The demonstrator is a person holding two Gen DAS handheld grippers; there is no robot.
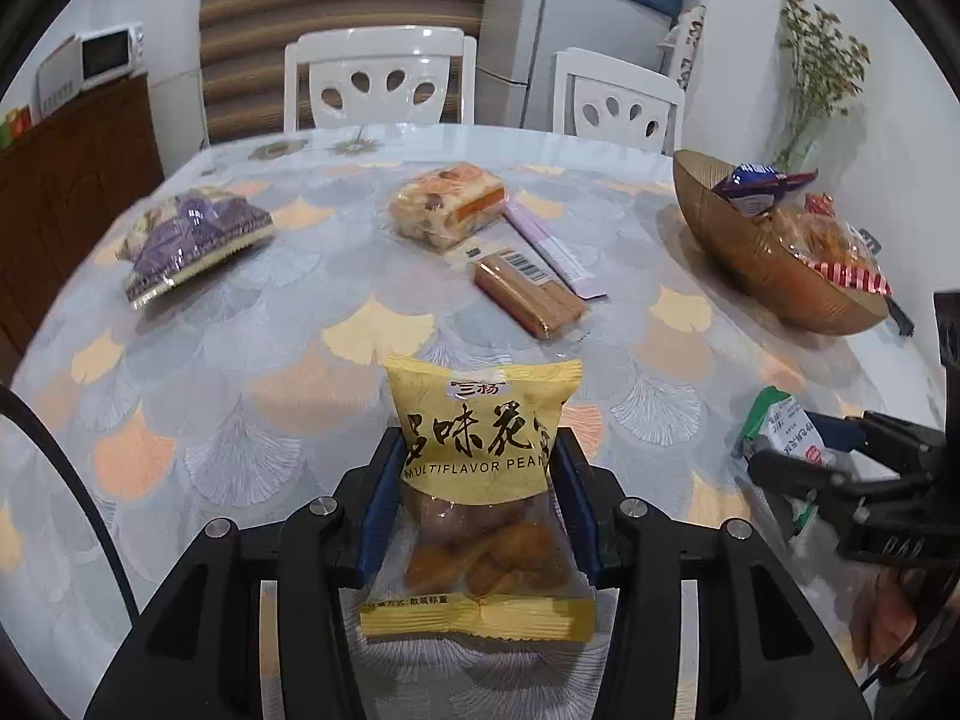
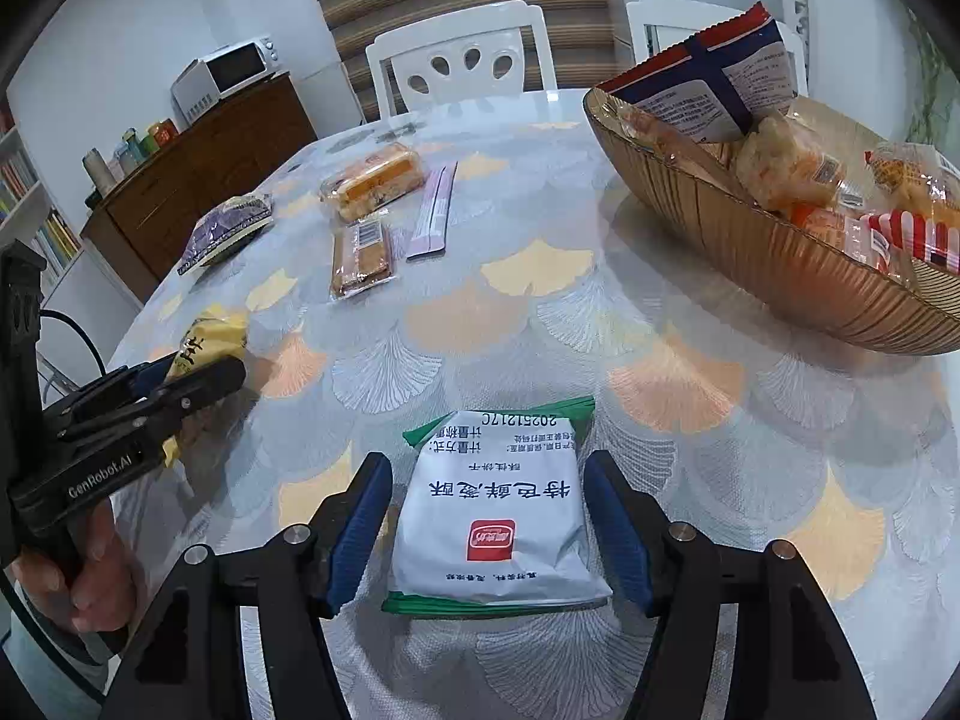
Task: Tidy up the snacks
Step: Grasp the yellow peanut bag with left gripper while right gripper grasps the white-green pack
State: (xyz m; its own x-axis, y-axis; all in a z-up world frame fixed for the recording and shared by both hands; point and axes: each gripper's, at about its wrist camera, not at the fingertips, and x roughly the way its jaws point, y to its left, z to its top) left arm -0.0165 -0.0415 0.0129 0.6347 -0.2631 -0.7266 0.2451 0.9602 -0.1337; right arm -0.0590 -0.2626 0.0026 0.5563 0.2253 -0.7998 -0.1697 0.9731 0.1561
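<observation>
My left gripper (image 1: pixel 477 444) is shut on a yellow peanut packet (image 1: pixel 480 396), its blue pads pressing on both sides just above the patterned table. In the right wrist view that gripper (image 2: pixel 204 360) shows at the left with the yellow packet (image 2: pixel 216 330). My right gripper (image 2: pixel 487 468) straddles a white and green biscuit packet (image 2: pixel 492 516) lying on the table; a strip of cloth shows between the left pad and the packet, so the jaws stand open. The brown ribbed bowl (image 2: pixel 750 240), holding several snacks, stands at the far right; it also shows as the bowl (image 1: pixel 750 252).
Loose on the table lie a purple packet (image 1: pixel 192 234), a wrapped cake (image 1: pixel 447 204), a brown wafer pack (image 1: pixel 528 294) and a pink stick (image 1: pixel 552 246). Two white chairs (image 1: pixel 378 84) stand behind the table. A dark cupboard (image 1: pixel 72 180) is at the left, and a hand (image 2: pixel 90 570) holds the left gripper.
</observation>
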